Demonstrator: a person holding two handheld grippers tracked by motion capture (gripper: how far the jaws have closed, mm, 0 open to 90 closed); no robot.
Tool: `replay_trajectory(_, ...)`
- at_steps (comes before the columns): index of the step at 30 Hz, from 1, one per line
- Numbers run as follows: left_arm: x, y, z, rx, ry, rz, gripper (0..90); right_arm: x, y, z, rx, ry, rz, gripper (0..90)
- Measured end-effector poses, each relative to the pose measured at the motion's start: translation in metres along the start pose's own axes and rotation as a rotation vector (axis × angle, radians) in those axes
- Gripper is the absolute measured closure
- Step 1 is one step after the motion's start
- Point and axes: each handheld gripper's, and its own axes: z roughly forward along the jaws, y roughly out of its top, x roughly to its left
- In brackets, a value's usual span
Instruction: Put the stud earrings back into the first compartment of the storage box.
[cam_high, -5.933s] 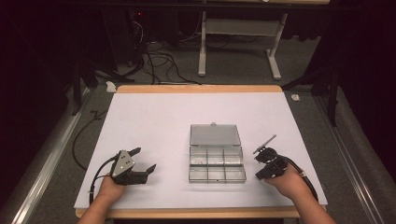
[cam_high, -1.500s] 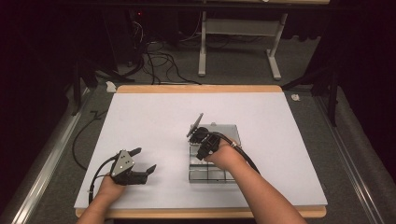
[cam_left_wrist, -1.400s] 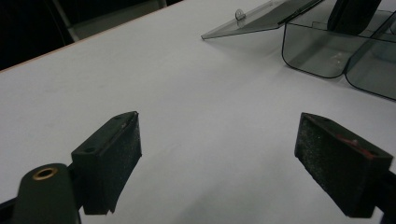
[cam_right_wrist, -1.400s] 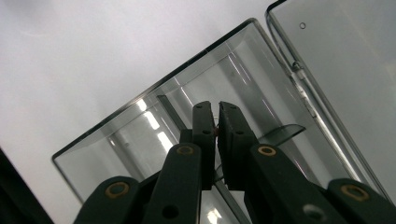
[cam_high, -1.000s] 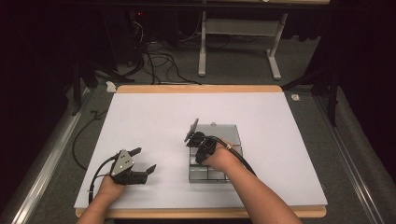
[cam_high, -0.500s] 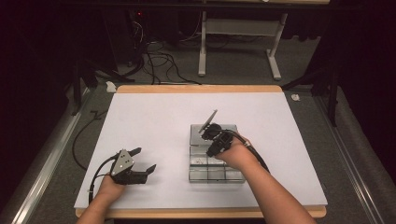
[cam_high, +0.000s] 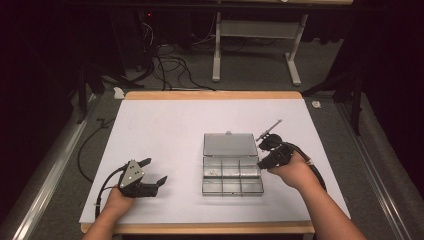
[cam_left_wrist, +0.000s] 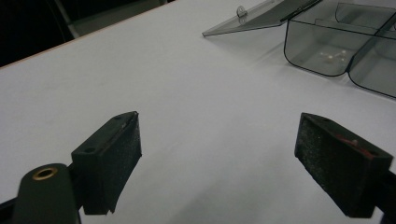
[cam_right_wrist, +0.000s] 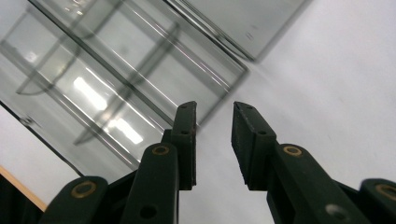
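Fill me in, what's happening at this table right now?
A person works a gripper in each hand at a white table. A clear compartment box sits mid-table with its lid laid open flat behind it. The right gripper is just off the box's right edge; its jaws have just been opening, with nothing between them. The left gripper rests on the table to the left, open and empty. A few small bits lie in one compartment.

One clear compartment box (cam_high: 232, 177) with six compartments, lid open, two grippers, possibly a few tiny parts inside.
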Motion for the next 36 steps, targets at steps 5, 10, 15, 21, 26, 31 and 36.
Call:
replay_trajectory(5,0.0,0.0,-0.001,-0.005,0.001,0.003,15.0,-0.016,-0.022,0.001,-0.017,-0.001,0.045,68.1)
replay_trajectory(10,0.0,0.0,-0.001,-0.008,0.002,0.002,15.0,-0.03,-0.043,0.009,-0.031,0.007,0.091,66.7)
replay_trajectory(15,0.0,0.0,-0.001,-0.006,0.004,-0.002,15.1,-0.037,-0.055,0.011,-0.051,0.012,0.114,66.3)
replay_trajectory(21,0.0,0.0,-0.001,-0.006,0.004,-0.002,15.0,-0.044,-0.065,0.009,-0.121,-0.002,0.151,62.7)
replay_trajectory(26,0.0,0.0,-0.001,-0.008,0.004,-0.001,15.0,-0.04,-0.076,0.013,-0.229,-0.052,0.157,57.8)
replay_trajectory(31,0.0,0.0,-0.001,-0.008,0.007,0.001,15.0,-0.035,-0.088,0.022,-0.353,-0.063,0.189,50.1)
replay_trajectory(36,-0.001,0.0,0.0,-0.006,0.006,0.004,15.0,-0.029,-0.109,0.034,-0.528,-0.129,0.228,41.5)
